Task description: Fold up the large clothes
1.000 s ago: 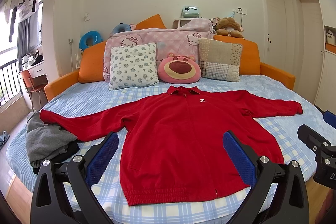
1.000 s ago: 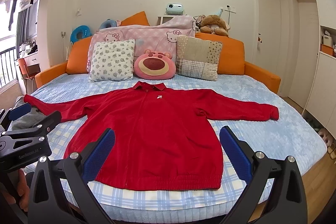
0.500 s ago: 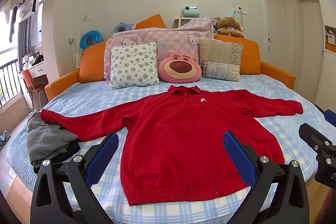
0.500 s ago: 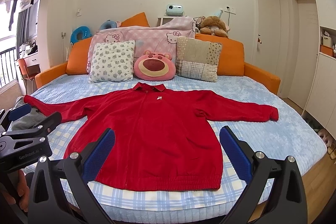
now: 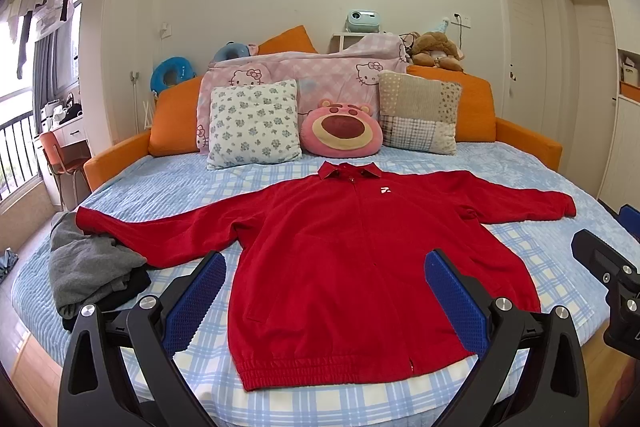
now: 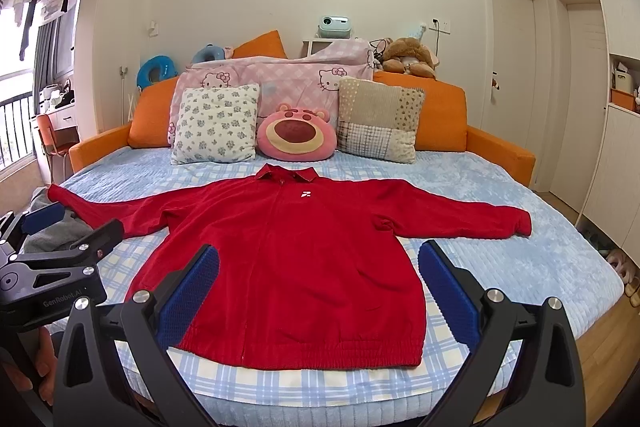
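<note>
Red jacket point(image 5: 352, 267) spread flat on a blue checked bed point(image 5: 540, 259).
Both tools, left point(image 5: 324, 295) and right point(image 6: 318, 289), spread wide, empty, above its hem.

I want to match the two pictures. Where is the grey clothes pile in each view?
Left wrist: the grey clothes pile lies at the left, under the red jacket's sleeve end.
Right wrist: the pile is at the far left edge, partly hidden by the left gripper.
Shared landmark: the pink bear cushion.

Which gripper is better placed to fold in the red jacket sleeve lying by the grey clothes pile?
Left gripper: open, and nearer that side, where the sleeve meets the grey pile.
</note>
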{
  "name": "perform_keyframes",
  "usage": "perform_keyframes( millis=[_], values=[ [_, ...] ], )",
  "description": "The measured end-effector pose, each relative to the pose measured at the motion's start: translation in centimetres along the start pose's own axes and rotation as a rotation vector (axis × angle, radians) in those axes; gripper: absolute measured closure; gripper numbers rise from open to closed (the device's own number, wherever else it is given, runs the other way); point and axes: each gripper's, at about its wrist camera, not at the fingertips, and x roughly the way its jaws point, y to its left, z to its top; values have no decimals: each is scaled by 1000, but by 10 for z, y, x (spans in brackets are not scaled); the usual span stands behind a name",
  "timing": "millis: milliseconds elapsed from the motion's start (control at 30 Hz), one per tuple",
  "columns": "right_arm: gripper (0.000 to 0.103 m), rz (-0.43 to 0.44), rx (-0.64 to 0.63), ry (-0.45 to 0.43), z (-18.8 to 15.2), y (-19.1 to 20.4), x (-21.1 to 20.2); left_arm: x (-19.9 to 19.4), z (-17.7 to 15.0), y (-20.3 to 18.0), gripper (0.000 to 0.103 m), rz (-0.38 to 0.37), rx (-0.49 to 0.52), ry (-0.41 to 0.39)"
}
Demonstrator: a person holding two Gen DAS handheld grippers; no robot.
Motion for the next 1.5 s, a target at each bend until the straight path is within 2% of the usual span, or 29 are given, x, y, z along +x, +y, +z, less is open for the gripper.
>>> perform_keyframes(
  millis=[1500],
  values=[
    [5,13,3,-29,5,3,-7,0,1,2,2,-1,-5,2]
  ],
)
